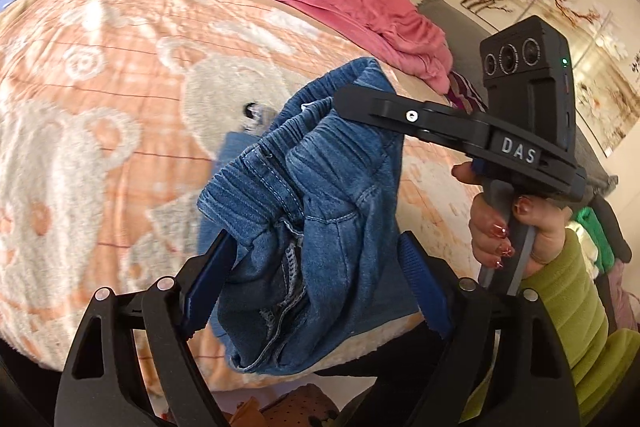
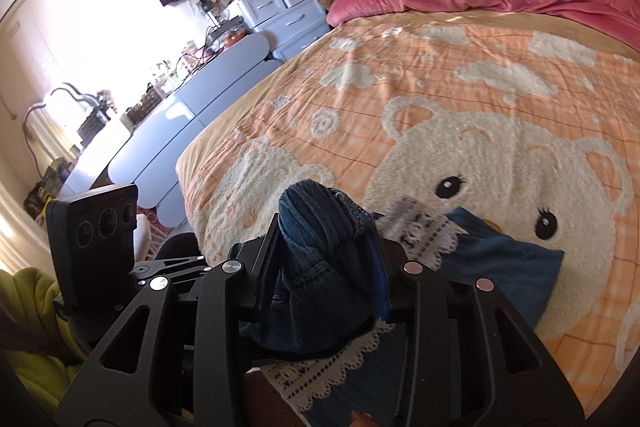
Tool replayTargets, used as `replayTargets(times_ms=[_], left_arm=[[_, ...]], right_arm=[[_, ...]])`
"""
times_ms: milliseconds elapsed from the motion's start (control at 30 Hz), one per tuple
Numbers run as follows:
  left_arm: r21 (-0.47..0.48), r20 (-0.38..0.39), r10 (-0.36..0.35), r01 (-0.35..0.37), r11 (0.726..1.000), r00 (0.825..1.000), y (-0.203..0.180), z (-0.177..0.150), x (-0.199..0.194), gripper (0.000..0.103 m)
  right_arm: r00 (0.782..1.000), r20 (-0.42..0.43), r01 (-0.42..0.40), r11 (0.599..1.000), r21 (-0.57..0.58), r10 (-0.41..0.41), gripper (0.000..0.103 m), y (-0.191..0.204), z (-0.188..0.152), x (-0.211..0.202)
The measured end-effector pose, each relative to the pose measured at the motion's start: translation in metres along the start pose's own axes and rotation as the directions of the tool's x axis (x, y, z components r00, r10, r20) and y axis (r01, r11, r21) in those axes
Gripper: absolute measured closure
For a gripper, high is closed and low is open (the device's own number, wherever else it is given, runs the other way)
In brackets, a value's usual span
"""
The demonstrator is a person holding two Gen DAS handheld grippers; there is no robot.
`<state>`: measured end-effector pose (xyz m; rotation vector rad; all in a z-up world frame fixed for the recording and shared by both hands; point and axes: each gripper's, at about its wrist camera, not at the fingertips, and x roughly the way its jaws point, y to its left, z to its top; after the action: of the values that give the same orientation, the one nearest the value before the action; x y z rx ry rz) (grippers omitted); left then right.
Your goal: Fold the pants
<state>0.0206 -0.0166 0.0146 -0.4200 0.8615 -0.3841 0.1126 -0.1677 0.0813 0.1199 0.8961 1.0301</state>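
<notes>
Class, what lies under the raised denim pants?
Under the denim pants: the orange bear blanket and a blue cloth on it. Whatever the pants cover stays hidden.

My tongs: right gripper (image 1: pixel 348 99) — black, silver screws, "DAS" label, three-lens camera block; left gripper (image 1: pixel 316 283) — blue ribbed pads. Lime-green ribbed sleeve (image 1: pixel 560 307), glossy red nails.

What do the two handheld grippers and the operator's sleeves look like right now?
Both tools are matte black linkage frames with silver pivot bolts. The left gripper has blue ribbed pads. The right gripper carries a black camera block with three round lenses, a green light and a white DAS label, on a grey handle. The hand has glossy reddish-brown nails and a ring; the sleeve is lime-green ribbed knit.
</notes>
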Motion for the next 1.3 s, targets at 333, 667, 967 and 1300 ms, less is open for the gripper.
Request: replayTargets(times_ms=[333, 667, 967, 1300], left_arm=[[0.079, -0.106, -0.090, 0.099, 0.992, 0.990, -0.025, -0.017, 0.025, 0.022], [0.139, -0.176, -0.129, 0.155, 0.978, 0.976, -0.042, -0.034, 0.038, 0.020], [0.120, -0.176, -0.148, 0.170, 0.978, 0.973, -0.032, -0.040, 0.030, 0.020], [0.107, -0.073, -0.056, 0.063, 0.992, 0.996, -0.001, -0.026, -0.008, 0.020]], right_arm=[[0.996, 0.040, 0.072, 0.988, 0.140, -0.078, 0.058, -0.039, -0.032, -0.022], [0.982, -0.018, 0.189, 0.978, 0.093, -0.188, 0.047, -0.030, -0.048, -0.032], [0.944, -0.128, 0.309, 0.951, 0.026, -0.303, 0.046, -0.039, -0.079, -0.020], [0.959, -0.102, 0.274, 0.958, 0.081, -0.266, 0.041, -0.043, -0.085, -0.035]])
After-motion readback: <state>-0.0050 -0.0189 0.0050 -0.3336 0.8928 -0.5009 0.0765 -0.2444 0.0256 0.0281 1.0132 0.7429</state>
